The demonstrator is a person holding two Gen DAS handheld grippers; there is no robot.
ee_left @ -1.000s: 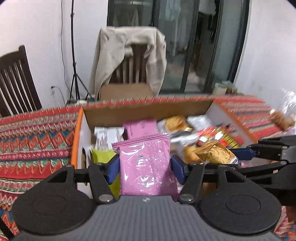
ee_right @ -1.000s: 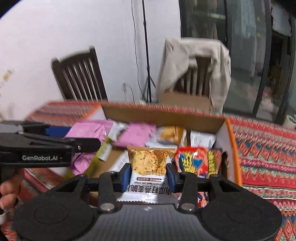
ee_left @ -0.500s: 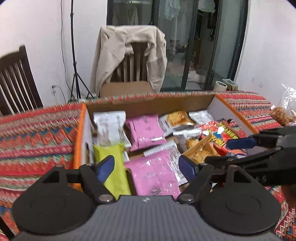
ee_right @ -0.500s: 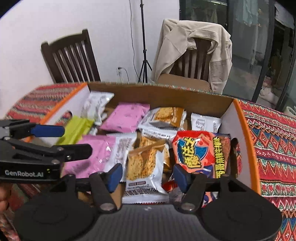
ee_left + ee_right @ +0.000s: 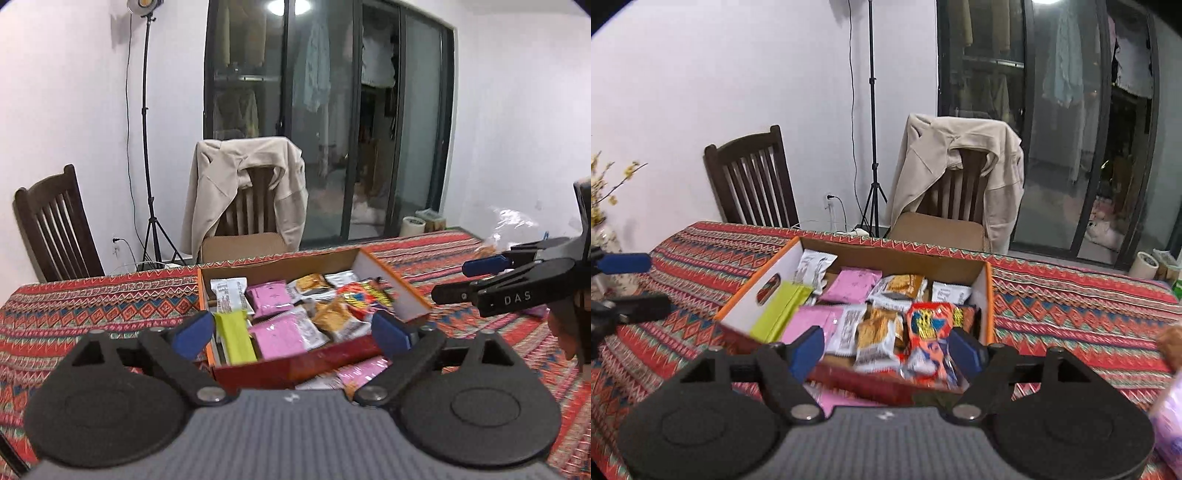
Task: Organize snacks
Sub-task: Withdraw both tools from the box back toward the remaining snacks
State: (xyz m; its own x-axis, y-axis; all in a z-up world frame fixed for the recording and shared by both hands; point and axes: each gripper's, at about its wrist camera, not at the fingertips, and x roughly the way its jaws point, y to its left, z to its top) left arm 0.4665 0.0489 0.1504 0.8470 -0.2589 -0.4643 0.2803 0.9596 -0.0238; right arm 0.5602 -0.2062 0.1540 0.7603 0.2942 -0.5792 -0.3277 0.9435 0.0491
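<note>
Both my grippers hang empty over a crowded snack box

My left gripper (image 5: 291, 334) and right gripper (image 5: 888, 350) have just been opening; both jaws stand wide with nothing between them. The box (image 5: 988, 295) sits mid-table on the patterned cloth (image 5: 1071, 306), packets lying loose and overlapping inside; more pink packets (image 5: 364, 369) lie on its near side. Reaching back in, I could snag a stacked packet or nudge the light box askew.

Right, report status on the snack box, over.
Left gripper and right gripper open, jaws just opened, both empty. Snack box full, packets lying inside. Nothing in the way.
</note>
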